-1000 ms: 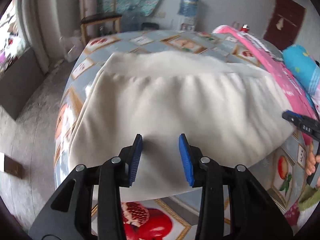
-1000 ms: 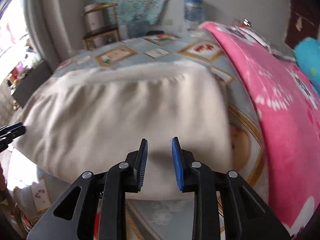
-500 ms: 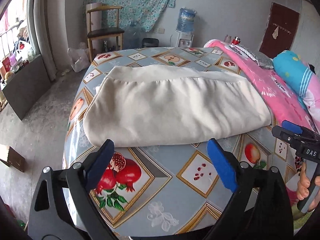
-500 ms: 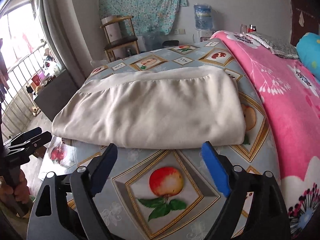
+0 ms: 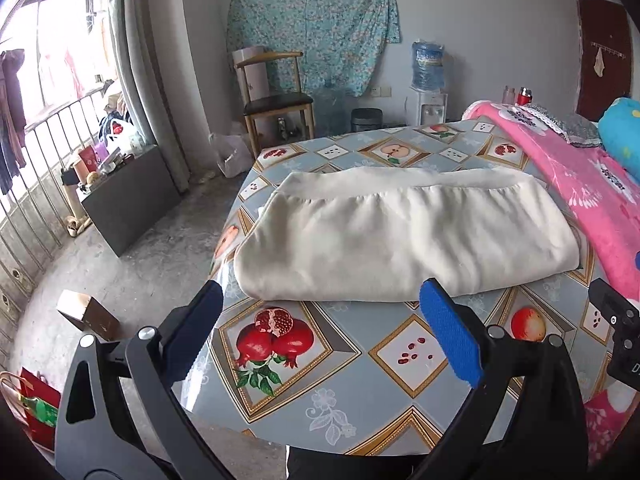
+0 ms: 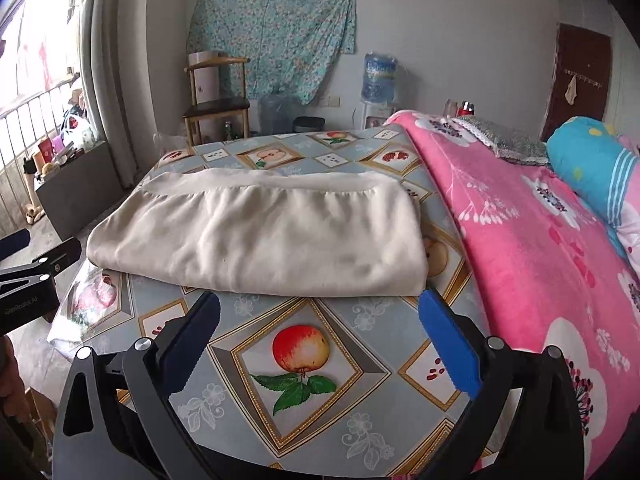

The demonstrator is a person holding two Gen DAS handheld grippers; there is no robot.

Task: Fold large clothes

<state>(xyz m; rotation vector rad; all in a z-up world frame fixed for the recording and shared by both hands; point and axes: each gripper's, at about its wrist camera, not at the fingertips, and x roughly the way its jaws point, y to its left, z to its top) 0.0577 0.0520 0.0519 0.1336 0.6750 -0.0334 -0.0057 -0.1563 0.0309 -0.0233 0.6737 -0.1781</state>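
Note:
A cream garment (image 5: pixel 404 232) lies folded into a wide flat rectangle on the fruit-patterned tablecloth (image 5: pixel 340 364); it also shows in the right wrist view (image 6: pixel 264 236). My left gripper (image 5: pixel 320 324) is open and empty, held back from the garment's near edge above the table's front. My right gripper (image 6: pixel 320 324) is open and empty too, back from the near edge on the right side. Neither gripper touches the cloth. The right gripper's body shows at the right edge of the left wrist view (image 5: pixel 616 328), and the left gripper's body at the left edge of the right wrist view (image 6: pixel 36 276).
A pink flowered blanket (image 6: pixel 540 232) covers the right side of the surface, with a blue pillow (image 6: pixel 592 168) behind it. A wooden chair (image 5: pixel 276 96) and a water dispenser (image 5: pixel 428 80) stand by the far wall. A railing (image 5: pixel 36 168) and floor clutter are at left.
Both grippers went from nearly shut at the garment's near edge to wide open, and pulled back toward the table's front. The garment now lies flat and still.

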